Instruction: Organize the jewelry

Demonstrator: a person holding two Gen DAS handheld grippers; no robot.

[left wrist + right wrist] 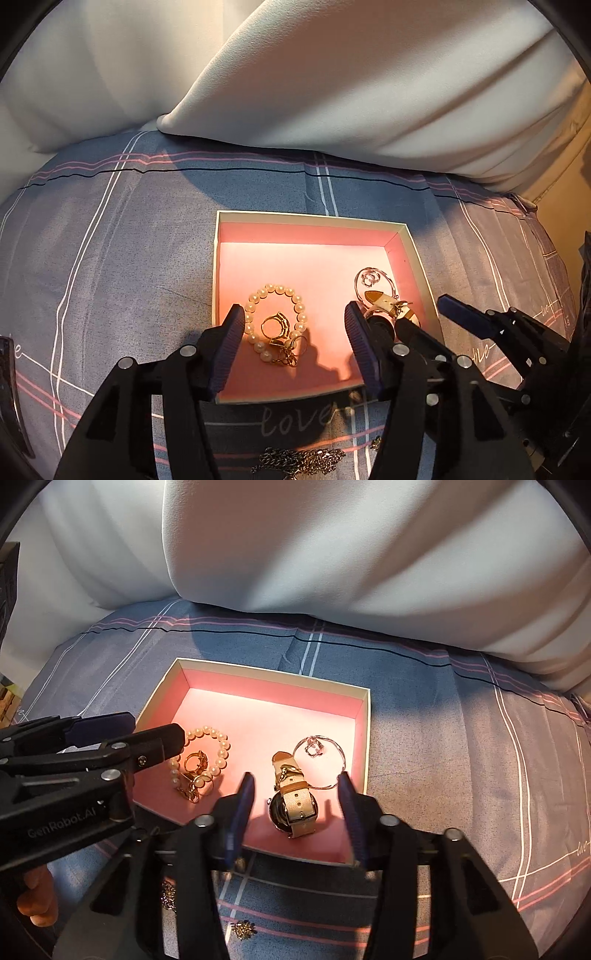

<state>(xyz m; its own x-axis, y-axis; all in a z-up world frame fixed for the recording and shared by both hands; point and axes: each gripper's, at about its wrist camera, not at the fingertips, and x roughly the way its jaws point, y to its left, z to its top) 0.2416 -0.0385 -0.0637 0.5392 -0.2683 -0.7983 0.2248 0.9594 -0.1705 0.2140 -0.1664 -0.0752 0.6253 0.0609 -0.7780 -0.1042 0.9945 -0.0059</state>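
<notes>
1. A blue-grey bedsheet with pink and white check lines (110, 258) covers the bed, with white pillows (332, 92) lying along the far side.
2. At centre sits the shallow cream cardboard box with a pink lining (314, 218), open-topped and resting flat on the sheet.
3. On the left of the box floor lies a white pearl bead bracelet (258, 295), curled in a loop around a gold ring (275, 326), with small gold hoop pieces (291, 350) touching its near end.
4. The left gripper (295, 343) hovers over that cluster, its blue-padded fingers (227, 350) spread apart and grasping nothing.
5. On the right of the box floor lies a beige-strapped wristwatch with a dark round face (291, 805), and just beyond it a thin silver bangle (321, 764) with a small silver ring (314, 747) inside its loop.
6. The right gripper (295, 808) hangs over the watch, fingers released and wide, touching nothing.
7. Near the box, on the sheet, lie a dark metal chain (303, 461) and small gold trinkets (243, 930).
</notes>
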